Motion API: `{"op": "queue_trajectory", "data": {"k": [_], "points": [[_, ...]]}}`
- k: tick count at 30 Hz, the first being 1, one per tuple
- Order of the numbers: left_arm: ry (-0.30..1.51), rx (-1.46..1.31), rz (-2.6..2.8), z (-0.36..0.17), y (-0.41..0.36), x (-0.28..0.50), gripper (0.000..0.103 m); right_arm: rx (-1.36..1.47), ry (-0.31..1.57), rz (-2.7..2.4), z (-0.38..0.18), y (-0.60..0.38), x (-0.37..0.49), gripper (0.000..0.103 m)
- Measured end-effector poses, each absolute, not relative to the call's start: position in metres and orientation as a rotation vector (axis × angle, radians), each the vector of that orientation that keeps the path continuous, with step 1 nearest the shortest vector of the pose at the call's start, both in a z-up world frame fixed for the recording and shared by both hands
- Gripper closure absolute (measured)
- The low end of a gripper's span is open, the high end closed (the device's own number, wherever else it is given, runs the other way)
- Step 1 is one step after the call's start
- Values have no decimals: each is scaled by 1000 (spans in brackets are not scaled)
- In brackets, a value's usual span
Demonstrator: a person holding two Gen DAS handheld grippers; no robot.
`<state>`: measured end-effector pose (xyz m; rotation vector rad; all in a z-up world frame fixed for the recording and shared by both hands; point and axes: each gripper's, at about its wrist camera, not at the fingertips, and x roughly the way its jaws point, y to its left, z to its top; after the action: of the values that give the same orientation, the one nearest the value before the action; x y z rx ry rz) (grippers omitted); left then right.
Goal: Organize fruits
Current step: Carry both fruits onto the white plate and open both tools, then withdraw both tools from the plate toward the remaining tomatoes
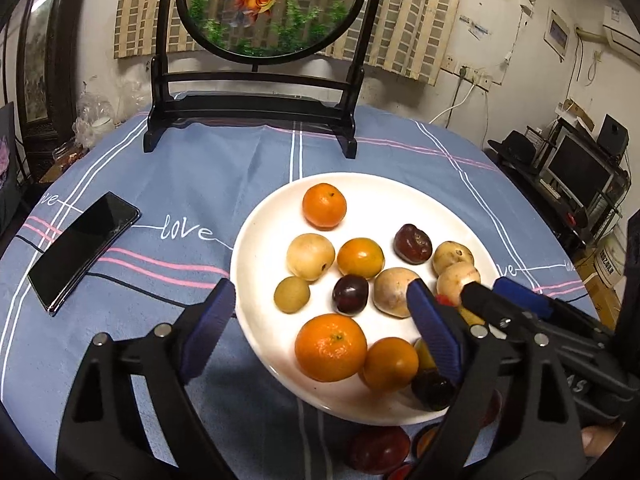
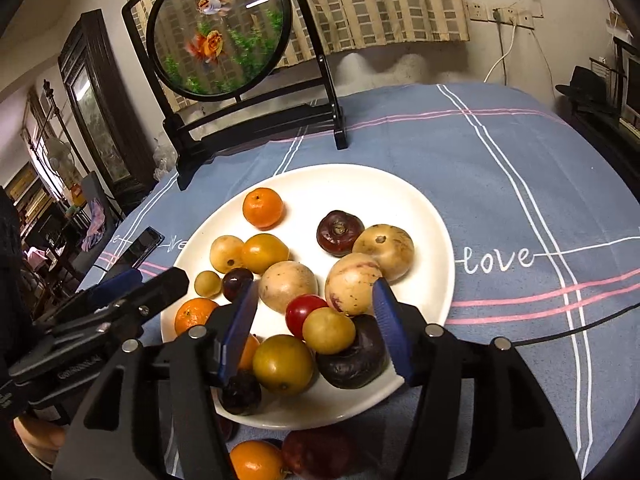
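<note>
The fruits are lying on a white plate (image 2: 424, 216) in the middle of the desk (image 2: 520, 184); the desk is wearing a blue cloth with white and pink lines. Counted in the right wrist view, the plate is holding two ridged oranges (image 2: 263, 207), three smooth amber-yellow fruits (image 2: 282, 364), five pale tan fruits (image 2: 352, 283) of differing size, one small red fruit (image 2: 305, 312) and four dark maroon ones (image 2: 340, 233); a further orange piece may be hiding behind a finger, and I cannot tell. Below the plate's near rim, more fruits are sitting in a dish that is mostly hidden: one orange (image 2: 256, 462) and one dark red fruit (image 2: 320, 458) are showing.

The right gripper (image 2: 316, 332) is standing over the near side of the plate with its jaws partly apart, holding nothing; the red, yellow and dark fruits are lying between its blue fingers without being pressed. The left gripper (image 1: 320, 336) is standing wide apart and holding nothing; one blue finger is hanging over the cloth beside the plate, the other over the fruit.

One black phone (image 1: 82, 254) is lying on the cloth to the left; one round goldfish screen (image 1: 272, 8) in a black stand is rising behind the plate.
</note>
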<state>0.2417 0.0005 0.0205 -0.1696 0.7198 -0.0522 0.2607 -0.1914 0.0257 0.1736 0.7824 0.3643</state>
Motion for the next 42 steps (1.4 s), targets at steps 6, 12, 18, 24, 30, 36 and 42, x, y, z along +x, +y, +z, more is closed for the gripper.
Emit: {"op": "queue_trajectory", "data": {"k": [6, 12, 18, 24, 30, 36, 42], "points": [[734, -168, -55, 19, 0, 241, 12, 177, 760, 377, 31, -196, 254, 40], [747, -188, -80, 19, 0, 240, 11, 166, 778, 379, 31, -202, 247, 40], [750, -170, -82, 18, -3, 238, 11, 150, 776, 334, 29, -218, 230, 40], [734, -121, -76, 15, -4, 221, 11, 142, 798, 310, 21, -225, 224, 40], [784, -111, -107, 6, -4, 189, 11, 125, 814, 319, 18, -222, 223, 40], [793, -52, -149, -2, -16, 158, 11, 121, 842, 324, 14, -225, 219, 40], [798, 21, -185, -7, -31, 137, 11, 145, 838, 317, 14, -237, 212, 35]]}}
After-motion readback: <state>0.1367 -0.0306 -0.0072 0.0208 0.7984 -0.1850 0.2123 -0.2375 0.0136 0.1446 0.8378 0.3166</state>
